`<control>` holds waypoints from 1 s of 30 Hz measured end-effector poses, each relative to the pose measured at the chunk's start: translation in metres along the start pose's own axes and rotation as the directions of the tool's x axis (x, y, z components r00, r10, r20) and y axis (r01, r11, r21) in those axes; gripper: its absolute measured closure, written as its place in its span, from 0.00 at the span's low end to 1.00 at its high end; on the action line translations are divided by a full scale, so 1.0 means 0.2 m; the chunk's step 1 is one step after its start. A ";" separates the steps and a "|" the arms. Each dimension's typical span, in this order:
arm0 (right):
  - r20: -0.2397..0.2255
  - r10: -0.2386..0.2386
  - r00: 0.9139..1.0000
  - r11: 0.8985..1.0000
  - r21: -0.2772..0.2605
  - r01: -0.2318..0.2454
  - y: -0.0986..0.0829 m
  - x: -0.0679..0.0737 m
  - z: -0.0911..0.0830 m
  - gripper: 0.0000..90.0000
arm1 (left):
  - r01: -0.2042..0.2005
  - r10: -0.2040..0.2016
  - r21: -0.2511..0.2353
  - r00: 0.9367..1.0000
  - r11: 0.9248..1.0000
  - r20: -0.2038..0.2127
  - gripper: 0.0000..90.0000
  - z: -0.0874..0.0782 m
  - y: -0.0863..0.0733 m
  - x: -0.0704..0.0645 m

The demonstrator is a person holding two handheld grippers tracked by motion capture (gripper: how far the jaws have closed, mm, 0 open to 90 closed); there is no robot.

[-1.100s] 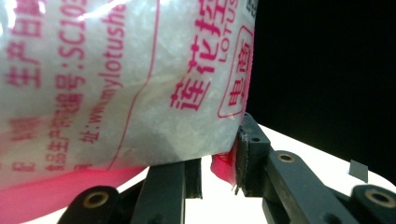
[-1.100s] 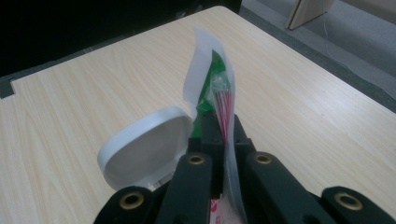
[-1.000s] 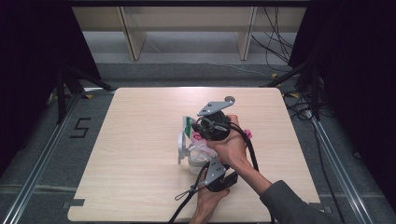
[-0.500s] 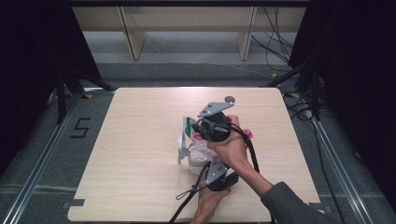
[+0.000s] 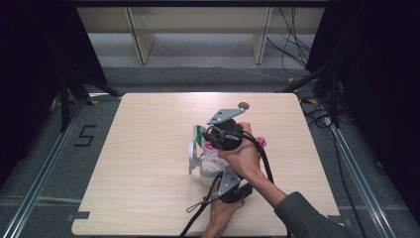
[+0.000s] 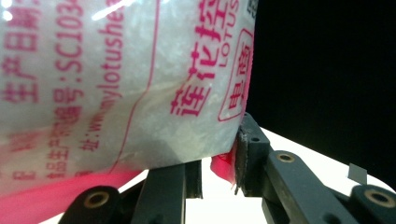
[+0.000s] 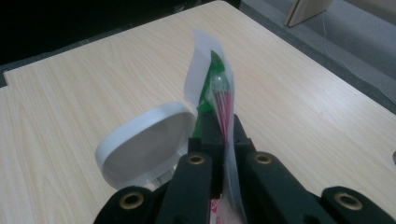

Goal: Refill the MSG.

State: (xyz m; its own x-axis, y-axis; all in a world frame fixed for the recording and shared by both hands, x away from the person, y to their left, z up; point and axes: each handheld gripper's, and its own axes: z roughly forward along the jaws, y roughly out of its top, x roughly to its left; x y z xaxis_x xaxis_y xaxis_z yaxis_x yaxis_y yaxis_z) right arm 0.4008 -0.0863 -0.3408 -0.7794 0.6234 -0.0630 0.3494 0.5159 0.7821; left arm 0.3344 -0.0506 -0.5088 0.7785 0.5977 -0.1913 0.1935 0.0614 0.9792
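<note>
A clear plastic bag (image 6: pixel 116 79) of white crystals, printed in pink, hangs between my two grippers. My left gripper (image 6: pixel 219 168) is shut on its pink bottom edge. My right gripper (image 7: pixel 219 126) is shut on the bag's top edge (image 7: pixel 215 88), which has a green patch and pink stripes and stands upright. Seen from the high view, the right gripper (image 5: pixel 223 134) is above the left gripper (image 5: pixel 230 186), with the bag (image 5: pixel 210 153) held over a white container (image 5: pixel 207 174) near the table's middle. The container's round hinged lid (image 7: pixel 144 144) stands open at the left.
The light wooden table (image 5: pixel 148 148) has bare room to the left and the far side. A small grey disc (image 5: pixel 243 105) lies near the far edge. Black cables trail from both grippers toward the near edge. Dark floor and rails surround the table.
</note>
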 end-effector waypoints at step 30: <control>-0.008 0.007 1.000 1.000 0.018 -0.007 0.00 0.00 -0.01 1.00 | -0.004 0.004 -0.003 1.000 1.000 0.003 0.83 0.00 0.00 -0.01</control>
State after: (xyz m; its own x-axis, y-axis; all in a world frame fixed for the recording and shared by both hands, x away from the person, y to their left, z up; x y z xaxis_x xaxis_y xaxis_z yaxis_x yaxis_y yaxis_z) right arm 0.4006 -0.0869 -0.3398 -0.7810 0.6224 -0.0527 0.3639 0.5220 0.7715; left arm 0.3331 -0.0509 -0.5079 0.7813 0.5952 -0.1878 0.1889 0.0613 0.9801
